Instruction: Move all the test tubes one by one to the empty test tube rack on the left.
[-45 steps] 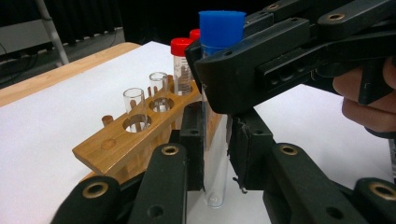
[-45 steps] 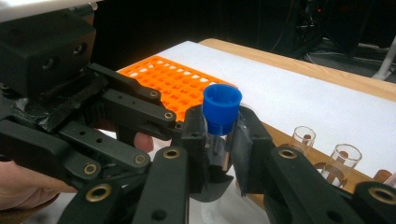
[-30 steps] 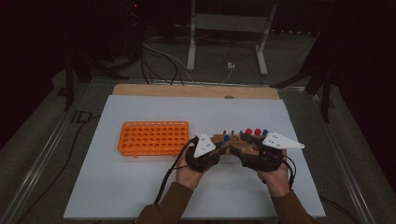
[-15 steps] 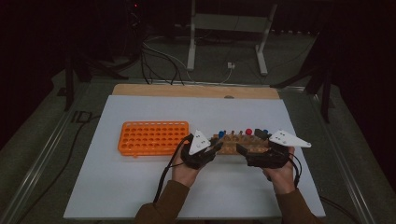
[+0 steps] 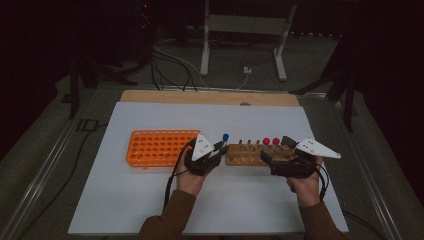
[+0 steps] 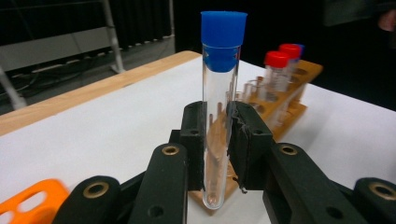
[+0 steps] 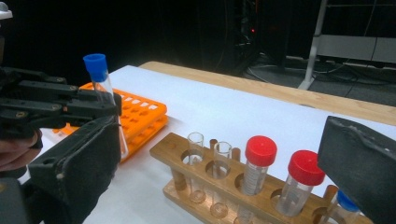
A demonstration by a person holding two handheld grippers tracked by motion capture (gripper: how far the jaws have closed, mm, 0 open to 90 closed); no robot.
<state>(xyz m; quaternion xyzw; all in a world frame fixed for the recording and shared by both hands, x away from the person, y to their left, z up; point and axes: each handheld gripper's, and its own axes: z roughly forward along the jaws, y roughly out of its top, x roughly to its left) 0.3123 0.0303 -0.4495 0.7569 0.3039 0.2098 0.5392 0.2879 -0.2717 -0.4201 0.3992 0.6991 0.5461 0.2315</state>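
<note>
- Seen from the high view, the left gripper (image 5: 218,147) stands between the orange rack (image 5: 162,148) at its 9 o'clock and the wooden rack (image 5: 252,155) at its 3 o'clock, on the white table (image 5: 150,200). Its jaws are clenched on a blue-capped tube (image 5: 225,137), which stands upright with its cap at 12 o'clock. The right gripper (image 5: 280,150) sits over the wooden rack's right end, so the left hand is plainly the nearer one to the orange rack.
- From the left gripper view, the tube (image 6: 220,107) runs straight up between the two black jaws, its long axis from 6 to 12 o'clock. The pads (image 6: 195,140) press its glass about midway, and the rounded bottom hangs clear below them. The wooden rack (image 6: 285,100) recedes toward 2 o'clock with two red-capped tubes (image 6: 276,70); a corner of the orange rack (image 6: 32,203) shows at 8 o'clock.
- From the right gripper view, the right gripper's jaws stand released, having just been opening, with nothing pressed between them. The wooden rack (image 7: 187,154) lies between the jaws, and the held tube (image 7: 100,77) is at 10 o'clock, just in front of the orange rack (image 7: 140,114).
</note>
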